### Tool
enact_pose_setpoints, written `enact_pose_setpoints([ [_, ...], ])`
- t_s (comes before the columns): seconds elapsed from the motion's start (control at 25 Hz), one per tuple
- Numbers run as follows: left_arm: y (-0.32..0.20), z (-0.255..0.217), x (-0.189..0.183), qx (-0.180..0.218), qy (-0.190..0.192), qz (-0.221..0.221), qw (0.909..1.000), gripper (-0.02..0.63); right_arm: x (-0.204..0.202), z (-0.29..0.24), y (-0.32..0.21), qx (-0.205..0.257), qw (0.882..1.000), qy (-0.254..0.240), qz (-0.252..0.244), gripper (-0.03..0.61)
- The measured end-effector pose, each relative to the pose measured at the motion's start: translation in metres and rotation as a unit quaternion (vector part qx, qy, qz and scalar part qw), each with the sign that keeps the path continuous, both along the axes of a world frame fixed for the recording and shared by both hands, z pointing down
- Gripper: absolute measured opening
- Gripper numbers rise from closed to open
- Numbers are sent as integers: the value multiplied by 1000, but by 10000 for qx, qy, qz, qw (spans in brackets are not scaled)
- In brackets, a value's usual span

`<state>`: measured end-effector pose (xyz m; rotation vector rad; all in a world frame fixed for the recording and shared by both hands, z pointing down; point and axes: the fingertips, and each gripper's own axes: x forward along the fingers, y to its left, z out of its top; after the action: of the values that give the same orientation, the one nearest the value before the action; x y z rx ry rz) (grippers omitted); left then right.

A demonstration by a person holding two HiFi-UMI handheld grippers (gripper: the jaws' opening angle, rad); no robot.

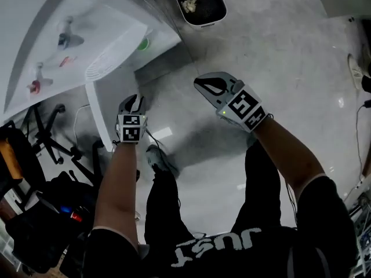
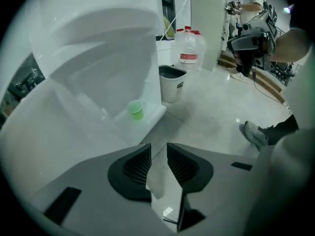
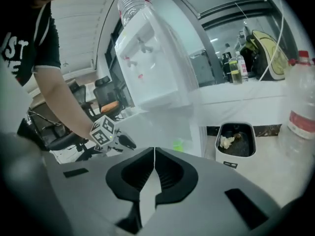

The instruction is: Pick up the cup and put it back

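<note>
A small green cup [image 2: 136, 110] stands on the drip ledge of the white water dispenser [image 2: 98, 58]. In the head view the cup [image 1: 143, 43] shows at the dispenser's [image 1: 69, 45] right edge, and in the right gripper view the cup [image 3: 178, 144] is a faint green spot. My left gripper [image 2: 158, 154] is open with nothing between its jaws, held over the floor short of the cup. It appears low beside the dispenser's base as left gripper [image 1: 135, 102]. My right gripper [image 3: 154, 154] is shut and empty, out over the floor as right gripper [image 1: 204, 86].
A white waste bin [image 1: 199, 3] with crumpled paper stands just beyond the dispenser. A large water jug [image 2: 188, 50] sits behind it. A black office chair base [image 1: 52, 138] and bags lie to the left. My shoe [image 2: 255, 133] is on the grey floor; a person [image 2: 244, 14] stands far back.
</note>
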<state>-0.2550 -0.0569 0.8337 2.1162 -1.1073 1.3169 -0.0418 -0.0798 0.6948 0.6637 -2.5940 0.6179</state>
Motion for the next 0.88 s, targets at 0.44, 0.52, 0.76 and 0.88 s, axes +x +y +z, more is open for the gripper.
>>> enact_pose_setpoints([
  [0.44,-110,74,23,354,-1011,640,9922,126,46,74,-19,38,10000,71,-14,35],
  [0.52,-124,83,31,372,-1143,910,9886,129,54,80,-22,84,9999,139,44,35],
  [0.76,-158,110,31,390,-1764,1513,9718,147,66,93,-27,103,9997,160,144,35],
  [0.88,-172,120,32,414,-2021,1826,9613,147,72,100,-26,46,9996,185,200,35],
])
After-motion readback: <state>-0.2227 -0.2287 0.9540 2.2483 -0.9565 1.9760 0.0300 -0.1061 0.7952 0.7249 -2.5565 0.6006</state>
